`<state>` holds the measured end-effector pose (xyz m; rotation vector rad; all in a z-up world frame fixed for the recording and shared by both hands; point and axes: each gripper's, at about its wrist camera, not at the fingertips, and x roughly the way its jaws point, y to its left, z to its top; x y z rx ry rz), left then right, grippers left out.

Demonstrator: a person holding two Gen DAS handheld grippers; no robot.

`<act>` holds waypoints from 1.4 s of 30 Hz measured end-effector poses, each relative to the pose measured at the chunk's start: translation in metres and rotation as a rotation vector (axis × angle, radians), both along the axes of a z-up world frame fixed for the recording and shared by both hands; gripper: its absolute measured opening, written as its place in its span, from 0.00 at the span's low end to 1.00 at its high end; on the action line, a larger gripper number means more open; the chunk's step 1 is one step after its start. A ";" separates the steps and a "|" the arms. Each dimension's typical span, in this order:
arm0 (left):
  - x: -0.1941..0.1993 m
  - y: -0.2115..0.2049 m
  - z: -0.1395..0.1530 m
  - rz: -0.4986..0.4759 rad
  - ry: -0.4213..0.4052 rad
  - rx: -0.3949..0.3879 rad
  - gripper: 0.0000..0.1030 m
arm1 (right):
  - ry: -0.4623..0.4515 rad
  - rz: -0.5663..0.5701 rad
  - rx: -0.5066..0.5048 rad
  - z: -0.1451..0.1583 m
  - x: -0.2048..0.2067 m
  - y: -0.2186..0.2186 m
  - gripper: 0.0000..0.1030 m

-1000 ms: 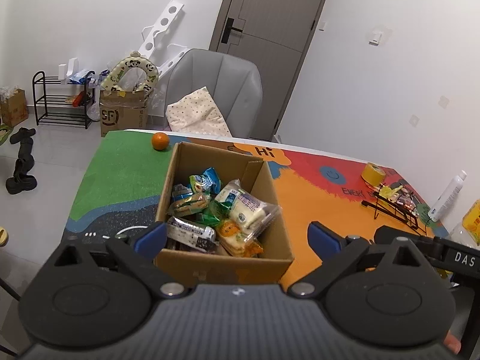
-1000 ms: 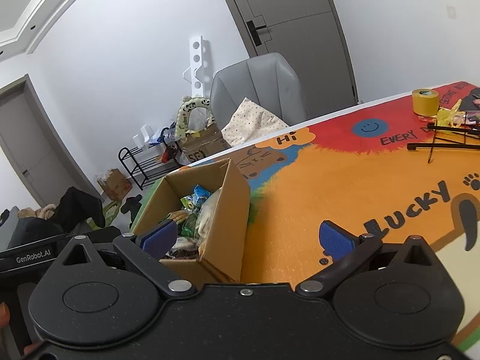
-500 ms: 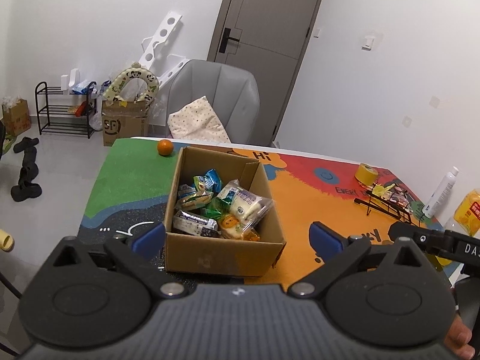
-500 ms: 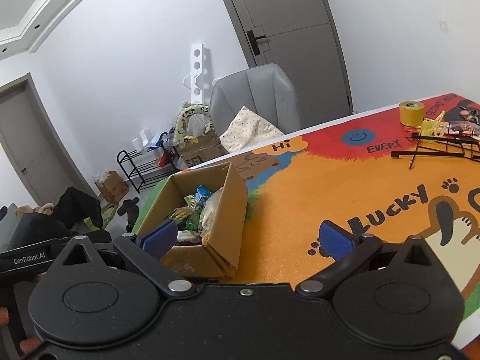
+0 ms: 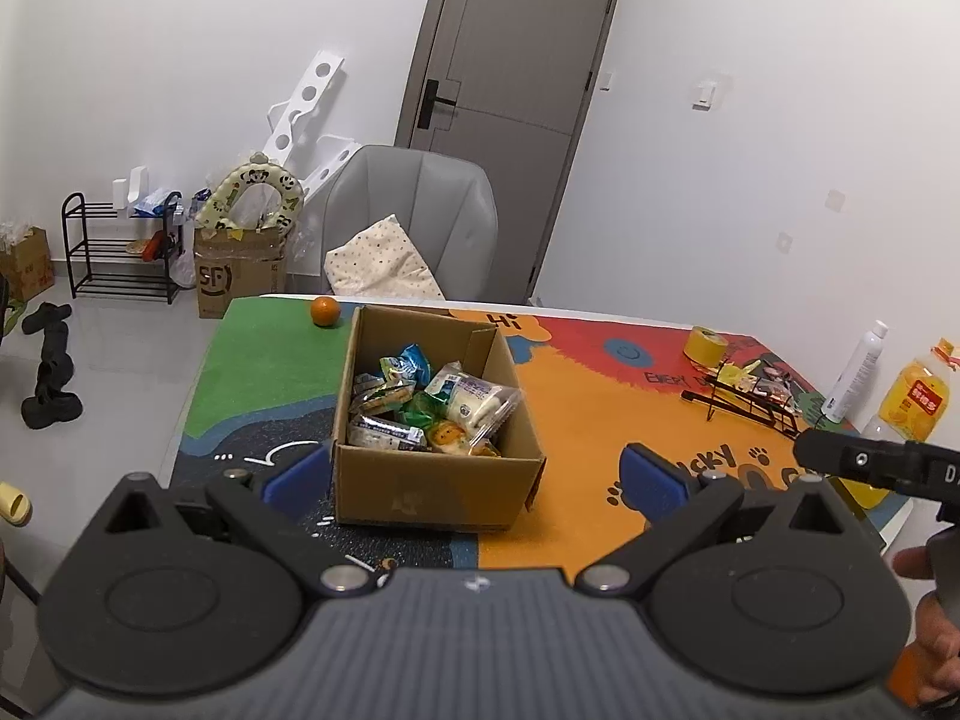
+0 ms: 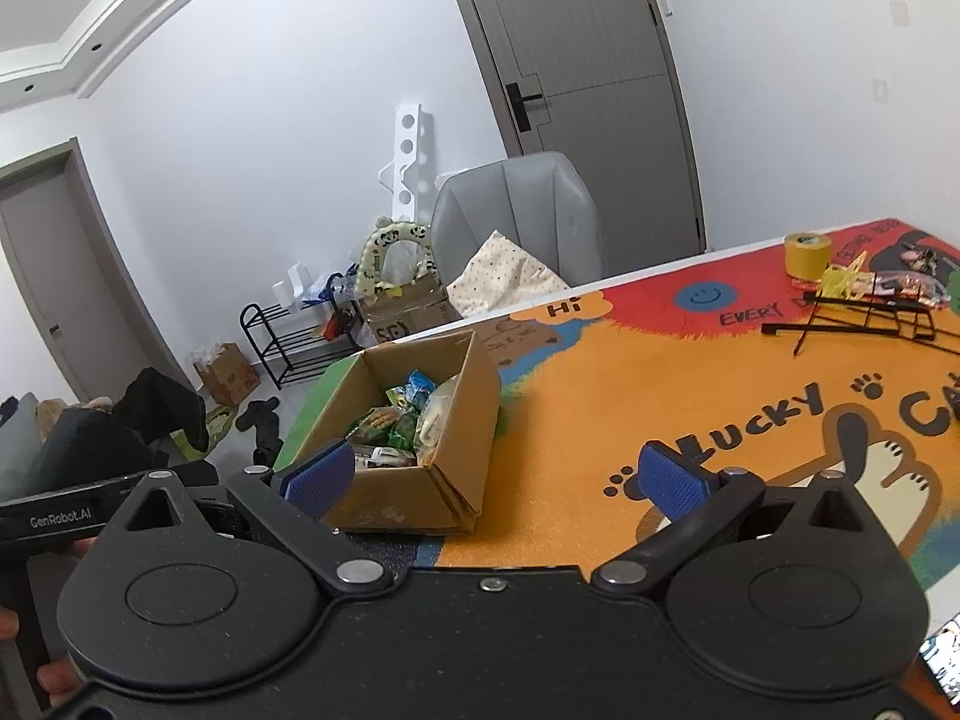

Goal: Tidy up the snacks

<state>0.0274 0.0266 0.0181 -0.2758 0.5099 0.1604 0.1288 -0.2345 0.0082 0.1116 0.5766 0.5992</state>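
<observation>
An open cardboard box (image 5: 432,489) stands on the colourful table mat, filled with several wrapped snack packs (image 5: 438,408). It also shows in the right wrist view (image 6: 462,420) with the snacks (image 6: 408,414) inside. My left gripper (image 5: 474,477) is open and empty, held back from the box's near side. My right gripper (image 6: 495,474) is open and empty, to the right of the box and apart from it.
An orange (image 5: 325,311) lies behind the box. A yellow tape roll (image 5: 707,345), a black wire rack (image 5: 750,405), a white bottle (image 5: 855,372) and a yellow bottle (image 5: 912,402) stand at the right. A grey chair (image 5: 414,216) is behind the table.
Both grippers have pulled back and up from the box, which now looks smaller and farther away. Both stay open and empty.
</observation>
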 end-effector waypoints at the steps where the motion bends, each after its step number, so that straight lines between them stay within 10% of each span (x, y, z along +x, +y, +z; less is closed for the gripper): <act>1: -0.003 0.000 0.001 -0.003 -0.003 0.002 0.99 | -0.008 0.002 -0.006 0.002 -0.003 -0.001 1.00; 42: -0.028 -0.003 0.027 -0.038 -0.027 0.036 1.00 | -0.066 -0.008 -0.050 0.026 -0.030 -0.016 1.00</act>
